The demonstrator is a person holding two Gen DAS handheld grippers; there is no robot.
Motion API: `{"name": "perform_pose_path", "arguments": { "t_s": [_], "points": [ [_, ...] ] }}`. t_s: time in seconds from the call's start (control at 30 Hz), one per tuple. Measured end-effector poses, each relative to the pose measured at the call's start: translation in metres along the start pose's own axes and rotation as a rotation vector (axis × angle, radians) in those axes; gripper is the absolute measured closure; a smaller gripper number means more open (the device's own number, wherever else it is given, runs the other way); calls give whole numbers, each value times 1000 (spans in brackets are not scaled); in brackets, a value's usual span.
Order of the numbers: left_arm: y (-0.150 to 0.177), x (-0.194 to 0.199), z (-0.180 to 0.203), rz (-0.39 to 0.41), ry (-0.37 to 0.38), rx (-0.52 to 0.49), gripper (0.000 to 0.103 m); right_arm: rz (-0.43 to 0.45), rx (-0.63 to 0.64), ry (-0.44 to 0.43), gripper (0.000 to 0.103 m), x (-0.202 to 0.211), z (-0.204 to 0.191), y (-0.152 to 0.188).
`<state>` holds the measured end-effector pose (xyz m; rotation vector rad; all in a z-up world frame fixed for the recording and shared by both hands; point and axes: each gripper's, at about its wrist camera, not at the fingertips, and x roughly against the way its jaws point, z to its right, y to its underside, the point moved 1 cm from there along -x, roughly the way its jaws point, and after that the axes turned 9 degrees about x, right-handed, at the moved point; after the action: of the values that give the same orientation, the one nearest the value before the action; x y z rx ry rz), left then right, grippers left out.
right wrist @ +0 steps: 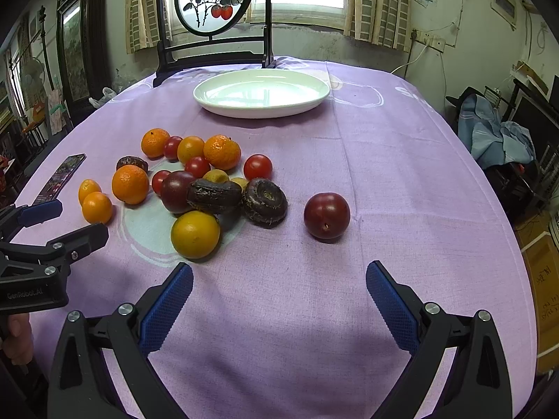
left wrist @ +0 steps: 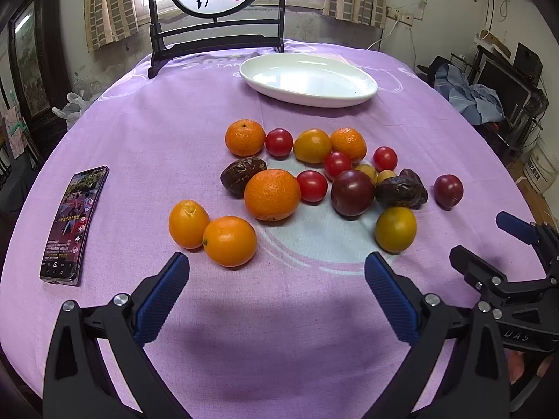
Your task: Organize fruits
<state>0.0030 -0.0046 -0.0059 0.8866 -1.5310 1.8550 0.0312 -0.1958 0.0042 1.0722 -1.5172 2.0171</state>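
Several loose fruits lie on the purple tablecloth: mandarins such as the big one (left wrist: 271,194), cherry tomatoes (left wrist: 278,142), dark plums (left wrist: 352,192), brown water chestnuts (right wrist: 264,201) and yellow-orange kumquats (left wrist: 229,241). One plum (right wrist: 326,215) sits apart to the right. An empty white oval plate (left wrist: 307,78) (right wrist: 261,92) stands beyond them. My left gripper (left wrist: 277,277) is open near the table's front, short of the kumquats. My right gripper (right wrist: 279,279) is open too, with nothing between its fingers, in front of a yellow fruit (right wrist: 195,234) and the lone plum.
A phone (left wrist: 74,223) with its screen lit lies at the left of the table. A round painted screen on a dark stand (right wrist: 213,17) rises behind the plate. Beyond the table's right edge are cluttered racks and blue cloth (right wrist: 496,132).
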Motion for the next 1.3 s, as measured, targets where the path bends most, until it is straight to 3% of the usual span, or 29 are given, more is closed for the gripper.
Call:
{"name": "perform_pose_path", "arguments": {
  "t_s": [1.3],
  "points": [
    [1,-4,-2,-7,-5,5,5,-9,-12,-20,4,0,0,3]
  ]
}}
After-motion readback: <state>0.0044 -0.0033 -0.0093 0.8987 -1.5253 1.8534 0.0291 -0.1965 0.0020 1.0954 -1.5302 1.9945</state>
